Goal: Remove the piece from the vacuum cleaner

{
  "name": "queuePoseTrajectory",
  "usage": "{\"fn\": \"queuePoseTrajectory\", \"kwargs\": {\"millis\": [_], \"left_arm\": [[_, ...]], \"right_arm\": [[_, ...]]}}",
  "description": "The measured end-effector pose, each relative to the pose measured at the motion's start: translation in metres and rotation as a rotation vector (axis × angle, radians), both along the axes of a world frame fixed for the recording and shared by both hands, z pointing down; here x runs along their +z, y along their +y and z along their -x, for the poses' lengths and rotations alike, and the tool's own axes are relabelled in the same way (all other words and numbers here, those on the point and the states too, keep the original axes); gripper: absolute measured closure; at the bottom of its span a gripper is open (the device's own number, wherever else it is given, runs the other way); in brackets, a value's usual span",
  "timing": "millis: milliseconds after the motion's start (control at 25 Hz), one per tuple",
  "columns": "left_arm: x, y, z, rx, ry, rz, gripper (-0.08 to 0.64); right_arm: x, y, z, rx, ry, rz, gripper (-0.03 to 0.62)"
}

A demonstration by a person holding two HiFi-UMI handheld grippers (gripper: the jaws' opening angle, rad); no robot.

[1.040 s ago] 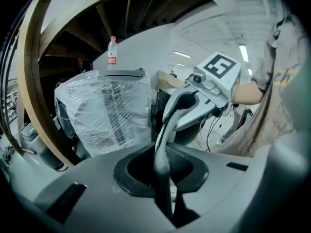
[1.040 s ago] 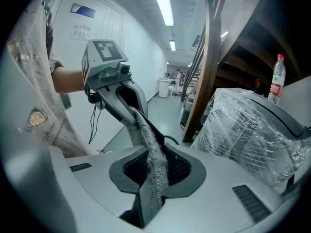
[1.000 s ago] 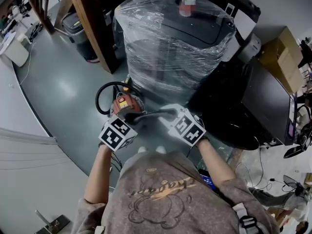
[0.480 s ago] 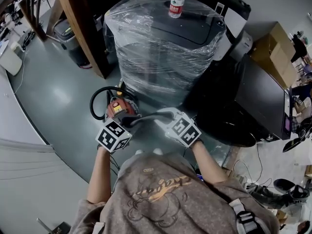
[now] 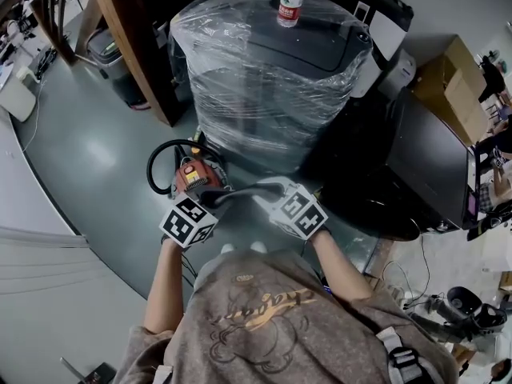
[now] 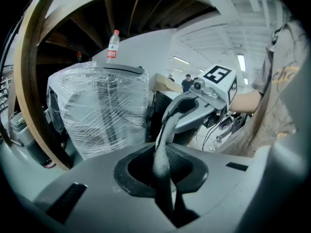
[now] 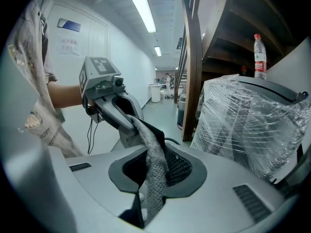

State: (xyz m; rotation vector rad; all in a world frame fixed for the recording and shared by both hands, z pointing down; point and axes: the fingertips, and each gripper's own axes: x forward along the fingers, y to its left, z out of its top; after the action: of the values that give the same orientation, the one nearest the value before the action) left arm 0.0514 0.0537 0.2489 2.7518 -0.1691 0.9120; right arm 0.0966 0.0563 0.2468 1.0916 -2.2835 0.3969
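Centre frame, the left tool (image 5: 213,202) and right tool (image 5: 264,194) each clamp the grey mesh piece (image 5: 240,190) beside the red vacuum cleaner (image 5: 192,176). The red label on the bottle (image 5: 290,0) is too small to read.

The marker cube of the left gripper (image 5: 213,200) hides the near edge of the red vacuum cleaner (image 5: 194,174). Both ends of the grey mesh piece (image 5: 244,190) vanish inside its closed jaws and those of the right gripper (image 5: 270,189). The water bottle (image 5: 290,0) label is too small to read. The right edge cuts off a cardboard box (image 5: 468,86).
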Motion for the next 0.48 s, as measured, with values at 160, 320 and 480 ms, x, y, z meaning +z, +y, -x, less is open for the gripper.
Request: {"fn": "queuePoseTrajectory", "kwargs": {"millis": [160,320,480], "left_arm": [[0.0011,-0.0026,0.0027,-0.003,-0.008,0.003,0.522],[0.0018,-0.0047,0.0019,-0.001,-0.01,0.004,0.522],[0.0015,-0.0063,0.0011,0.0,-0.015,0.001,0.522]], "right_arm": [[0.0015,-0.0017,0.0028,0.001,0.001,0.004,0.534],[0.0024,-0.0034,0.0019,-0.004,0.005,0.005,0.535],[0.0025,-0.0046,0.0011,-0.007,0.003,0.007,0.537]]}}
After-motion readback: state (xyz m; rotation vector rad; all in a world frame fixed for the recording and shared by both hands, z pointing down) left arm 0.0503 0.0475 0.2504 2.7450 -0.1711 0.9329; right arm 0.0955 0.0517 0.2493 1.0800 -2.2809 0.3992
